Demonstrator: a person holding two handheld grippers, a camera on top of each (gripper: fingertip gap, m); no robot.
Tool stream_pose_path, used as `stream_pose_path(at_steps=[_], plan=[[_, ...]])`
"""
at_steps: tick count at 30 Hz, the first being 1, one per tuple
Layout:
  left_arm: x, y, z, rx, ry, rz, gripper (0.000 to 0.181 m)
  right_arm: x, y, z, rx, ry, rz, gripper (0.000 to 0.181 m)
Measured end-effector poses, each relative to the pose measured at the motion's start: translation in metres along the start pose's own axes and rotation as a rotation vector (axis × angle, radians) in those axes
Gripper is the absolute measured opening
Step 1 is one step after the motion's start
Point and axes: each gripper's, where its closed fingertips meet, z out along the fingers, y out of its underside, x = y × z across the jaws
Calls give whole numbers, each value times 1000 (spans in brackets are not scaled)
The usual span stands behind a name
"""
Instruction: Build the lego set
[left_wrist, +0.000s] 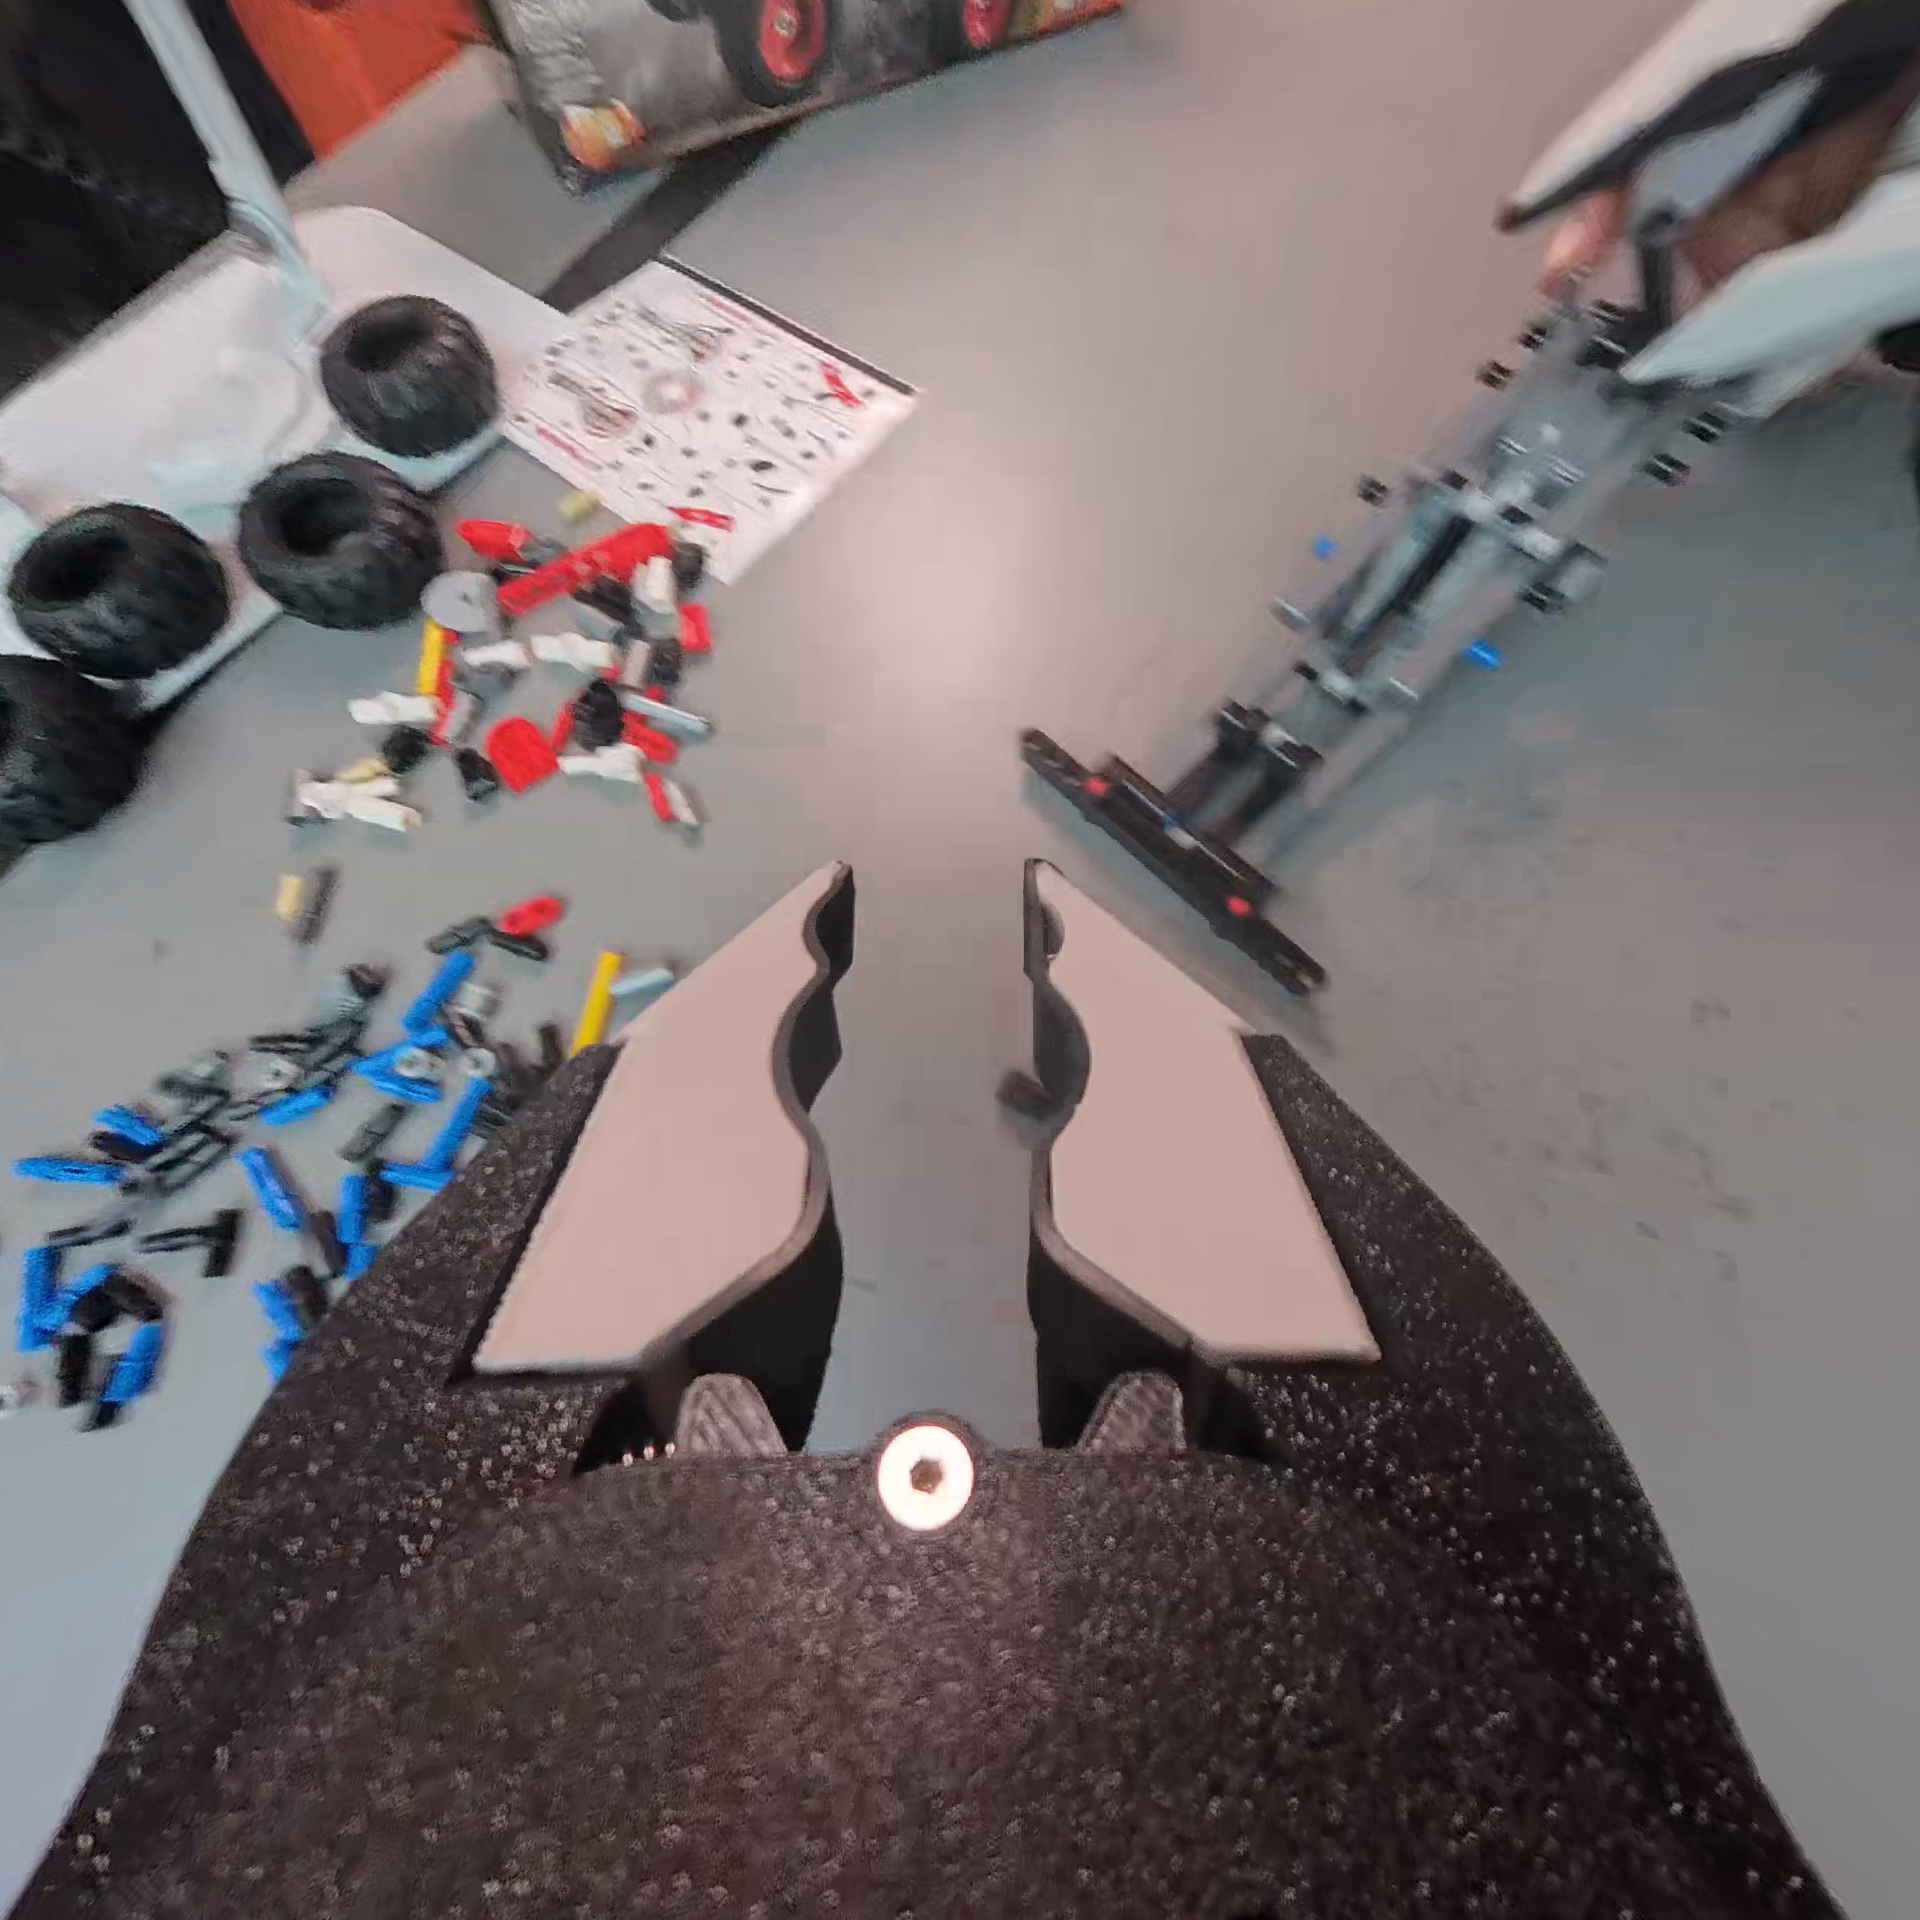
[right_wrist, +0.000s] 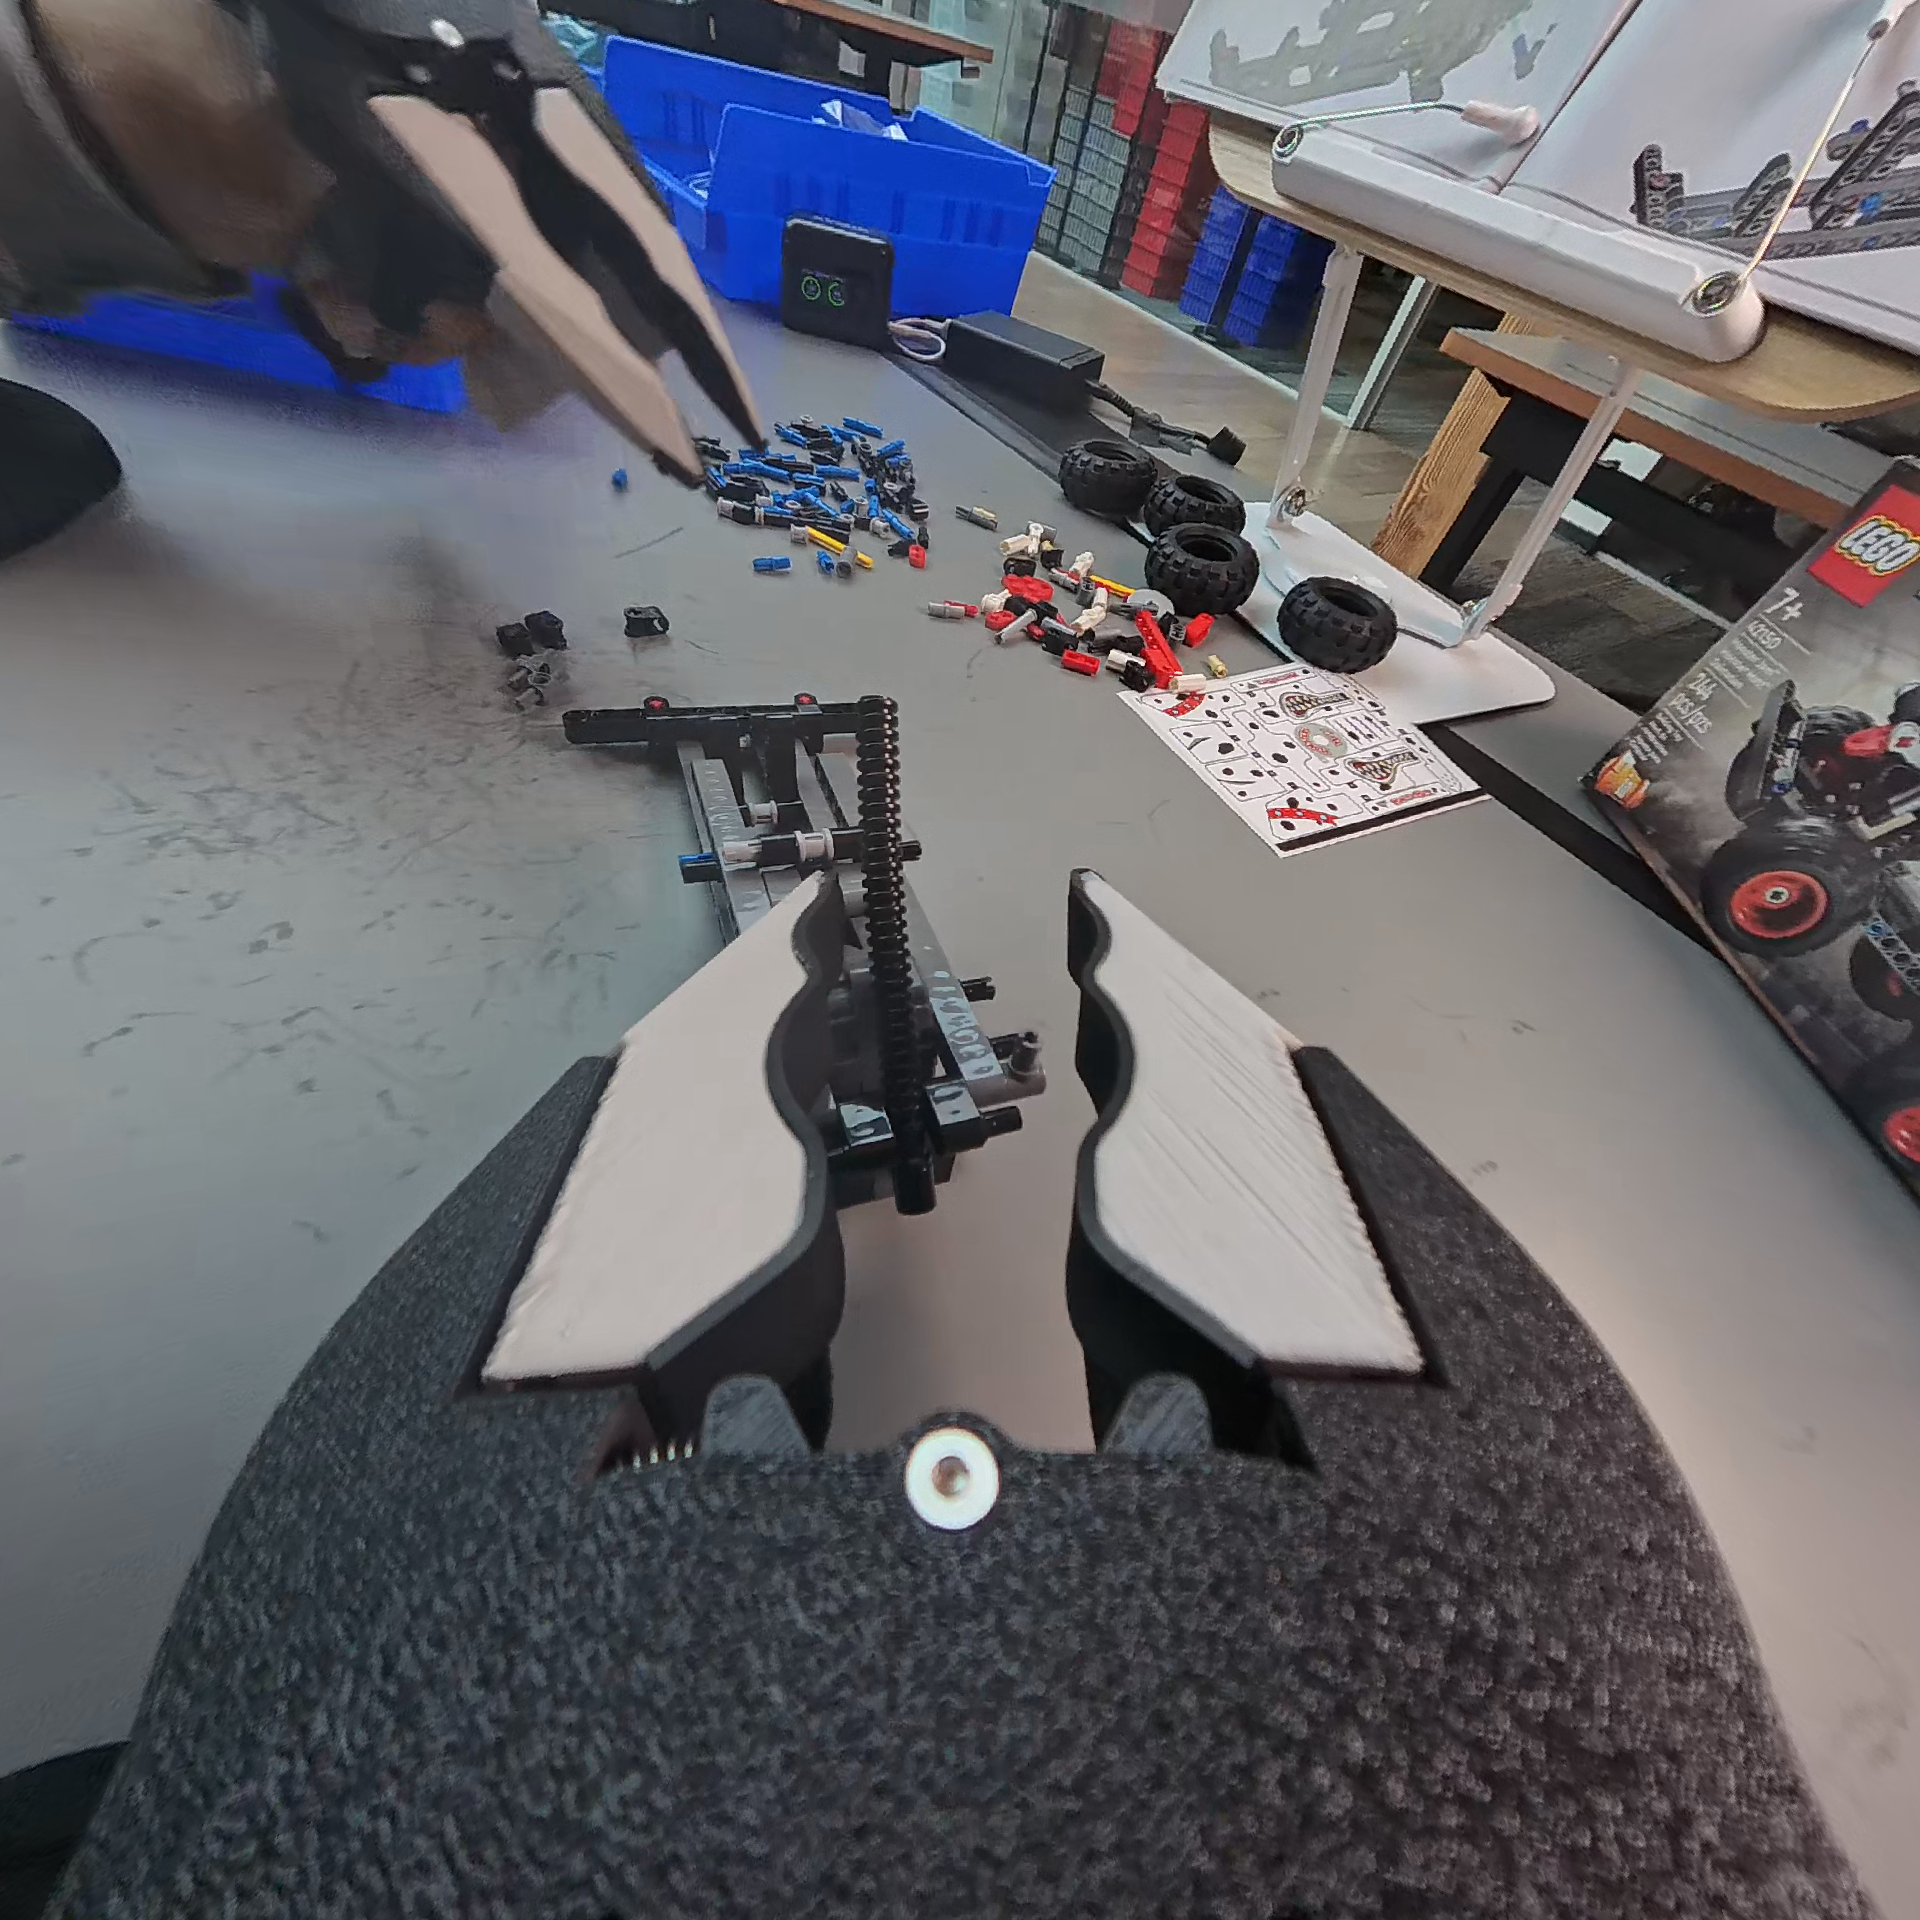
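On the grey table (left_wrist: 1039, 416), read from left to right in the left wrist view, four black tyres (left_wrist: 405, 374) sat at the far left on a white stand base. Beside them lay a heap of red, white and black pieces (left_wrist: 561, 665), and nearer the camera a heap of blue and black pins (left_wrist: 260, 1143). A printed sticker sheet (left_wrist: 717, 416) lay just beyond the red heap. At centre, the left gripper (left_wrist: 938, 883) hovered above bare table with its fingers apart and nothing between them — a small dark piece (left_wrist: 1023, 1091) lay on the table below its right finger. To the right stretched the half-built grey and black chassis (left_wrist: 1434, 623), flat on the table, its black bumper bar toward the camera. The right gripper (left_wrist: 1714, 260) met the chassis's far end, blurred.

In the right wrist view the left gripper (right_wrist: 727, 457) hung over the blue pins (right_wrist: 821, 488) at upper left. The chassis (right_wrist: 790, 810) ran down the middle, its near end between the right gripper (right_wrist: 951, 883)'s spread fingers — a black spring-like rod (right_wrist: 888, 935) lay along it; whether the left finger touched it I could not tell. The set's box (right_wrist: 1787, 831) stood at the far right.
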Motion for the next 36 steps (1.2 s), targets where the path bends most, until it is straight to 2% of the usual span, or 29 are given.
stream_pose_path(at_steps=[3,5,8,12,15,20,22,25,28,30,32,36], plan=[[-66,-16,24,-37,-156,-50,34,-1,0,-1,-2,-1,-8,43],[-105,-13,45,-95,-226,-99,33,-1,1,-1,-4,0,-12,43],[-141,0,70,-169,-279,-140,28,0,1,-1,-7,4,-11,43],[-152,11,88,-190,-243,-191,22,0,1,-2,-5,-4,-10,43],[-151,10,91,-180,-223,-179,10,-1,1,-1,-4,-22,-3,43],[-151,9,87,-192,-235,-125,10,-3,1,-1,-4,-30,-15,43],[-141,0,76,-158,-232,-102,10,-3,2,-3,-4,-27,-15,43],[-89,-12,49,-120,-125,-31,10,-2,2,-5,-5,-23,-12,43],[-30,14,27,-173,-11,10,10,-3,1,-5,1,-34,-8,43],[-5,37,17,-202,16,27,10,-6,0,-4,7,-50,-5,43],[6,51,12,-196,8,32,10,-10,-1,-2,7,-68,-6,43],[17,59,7,-172,43,17,10,-13,1,0,-9,-65,-28,43]])
